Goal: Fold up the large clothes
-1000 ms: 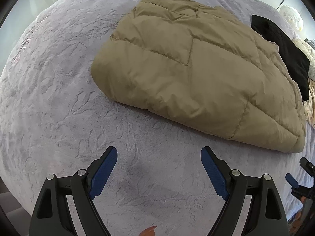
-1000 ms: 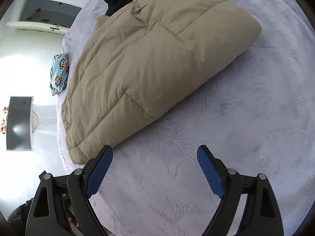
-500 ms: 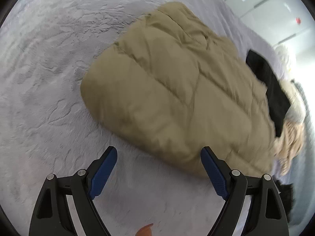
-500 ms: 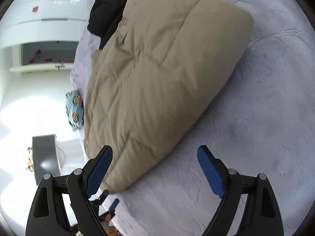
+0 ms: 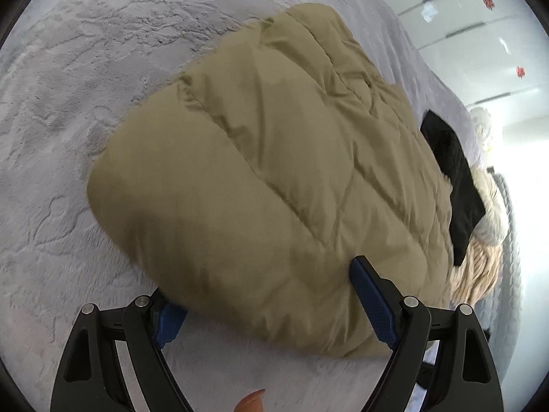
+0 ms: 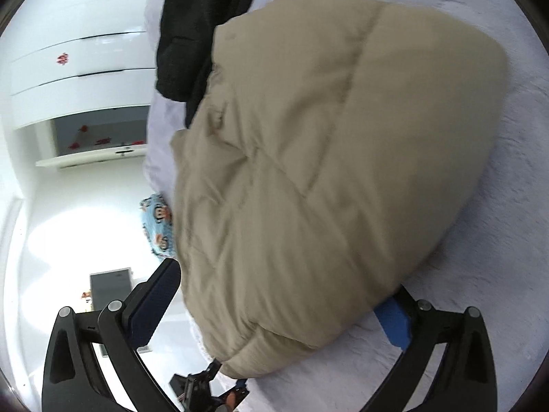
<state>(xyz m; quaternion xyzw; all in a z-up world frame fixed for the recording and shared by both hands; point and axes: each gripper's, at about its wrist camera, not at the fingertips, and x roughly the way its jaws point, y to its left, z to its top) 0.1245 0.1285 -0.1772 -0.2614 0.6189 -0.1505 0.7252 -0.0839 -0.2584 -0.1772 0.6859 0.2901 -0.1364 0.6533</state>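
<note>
Puffy quilted fabric fills the middle of both views: a khaki down jacket, folded into a thick rounded bundle, its matte shell crossed by diagonal stitched seams and soft wrinkles. It lies on a pale lilac plush bedspread whose nap is pressed into vein-like ridges. Against the jacket's far edge rests a black fleecy garment, and beyond that a cream chunky-knit piece. A blue cartoon-print pillow sits at the bed's edge, with glossy white cabinet fronts behind it.

The left gripper stands spread wide around the near rounded edge of the bundle; one blue ribbed pad is tucked under the fabric, the other lies over it, neither squeezing. The right gripper straddles another edge of the jacket, its jaws opening, cloth bulging between them while the pads stand clear of a pinch. A fingertip shows at the bottom of the left view.
</note>
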